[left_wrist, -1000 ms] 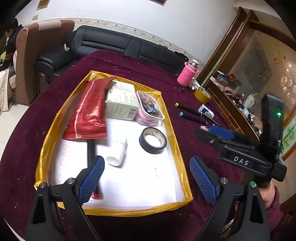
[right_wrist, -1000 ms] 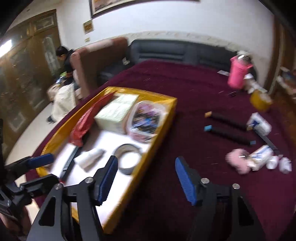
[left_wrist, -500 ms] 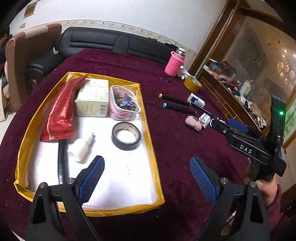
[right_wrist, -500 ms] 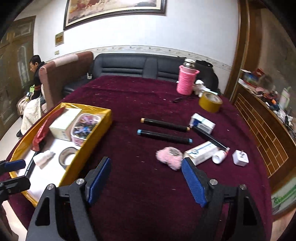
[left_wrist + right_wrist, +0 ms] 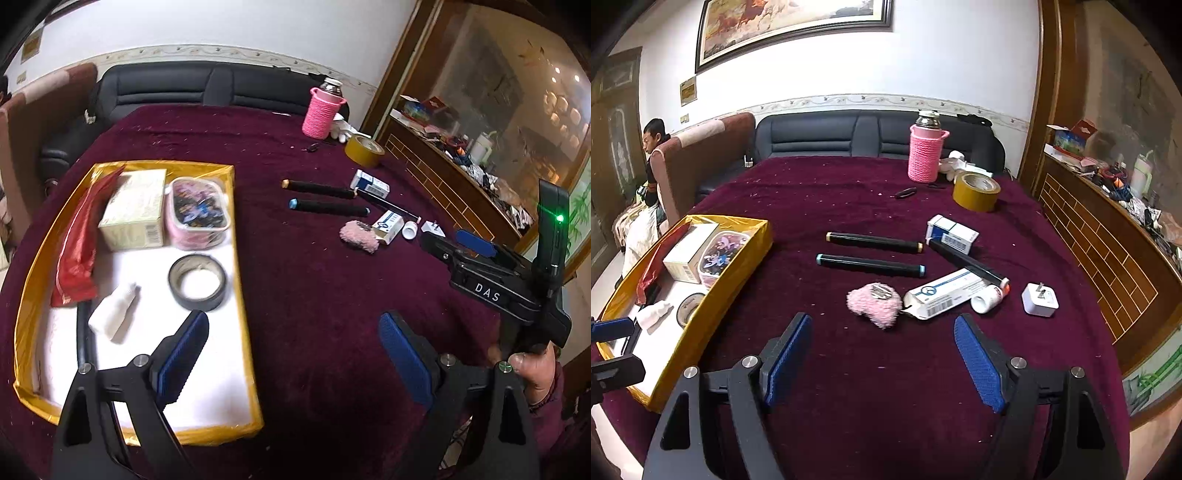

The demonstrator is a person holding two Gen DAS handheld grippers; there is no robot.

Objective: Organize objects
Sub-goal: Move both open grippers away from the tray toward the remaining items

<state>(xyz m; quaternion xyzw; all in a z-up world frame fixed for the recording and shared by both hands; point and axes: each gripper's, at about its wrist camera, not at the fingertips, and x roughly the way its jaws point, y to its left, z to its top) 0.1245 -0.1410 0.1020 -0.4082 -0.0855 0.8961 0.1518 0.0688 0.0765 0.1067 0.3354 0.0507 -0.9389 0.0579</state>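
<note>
The only writing that reads clearly is "DAS", in white capitals on the black body of the right hand-held gripper (image 5: 448, 236), gripped at the table's right edge by a hand (image 5: 532, 373) in a maroon sleeve. Barcodes show on the cream box (image 5: 135, 214) and on the white-and-blue carton (image 5: 945, 291), but their print is too small to read. The table (image 5: 886, 369) wears a deep maroon, velvety cloth flecked with pale crumbs. Near its left edge lies a shallow tray (image 5: 238, 258) with shiny gold-foil walls and a white floor; it holds a glossy red pouch (image 5: 79, 236), the cream box, a pink tub (image 5: 197, 214) with a cartoon-printed lid, a black tape ring (image 5: 197, 282), a small white bottle (image 5: 112, 317) and a black rod (image 5: 83, 339). In the table's middle two black cylinders lie side by side, one gold-capped (image 5: 873, 242), one blue-capped (image 5: 870, 264); just toward the near edge sit a fluffy pink puff (image 5: 875, 304), the long carton, a white vial (image 5: 986, 299) and a white plug (image 5: 1039, 299). Toward the far right corner stand a pink-knit-sleeved flask (image 5: 925, 153) and a tan tape roll (image 5: 977, 192). The left hand-held gripper (image 5: 293, 358) hangs wide and empty above the tray's right wall. The right one's jaws have just been opening and stand wide, with nothing between its ribbed blue pads (image 5: 977, 363).
</note>
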